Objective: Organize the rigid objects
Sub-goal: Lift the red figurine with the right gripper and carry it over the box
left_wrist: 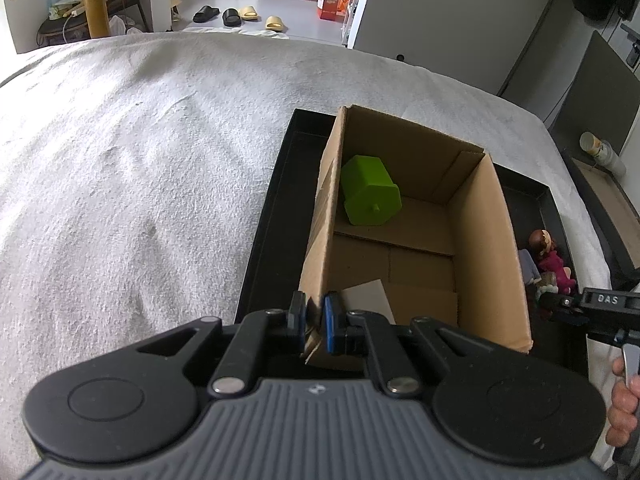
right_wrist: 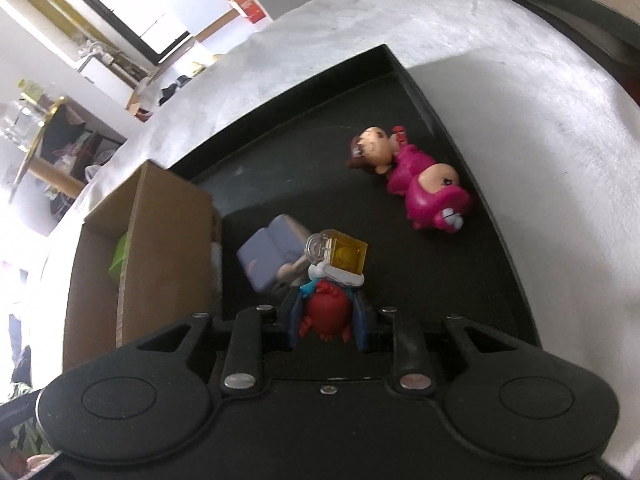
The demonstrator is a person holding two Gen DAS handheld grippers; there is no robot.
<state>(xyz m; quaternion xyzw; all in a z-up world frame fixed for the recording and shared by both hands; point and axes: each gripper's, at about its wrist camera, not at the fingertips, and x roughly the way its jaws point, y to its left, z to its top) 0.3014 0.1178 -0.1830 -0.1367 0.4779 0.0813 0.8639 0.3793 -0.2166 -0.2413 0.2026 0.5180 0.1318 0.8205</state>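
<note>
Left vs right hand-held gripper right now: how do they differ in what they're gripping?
The left hand-held gripper is shut on the near wall of the cardboard box; the right hand-held gripper is shut on a red toy figure topped with a yellow block.
The left pinches a thin cardboard edge, so its fingers nearly meet; the right's fingers stay apart around the rounder toy.
The left is at the box; the right is over the black tray.
Both point downward.
</note>
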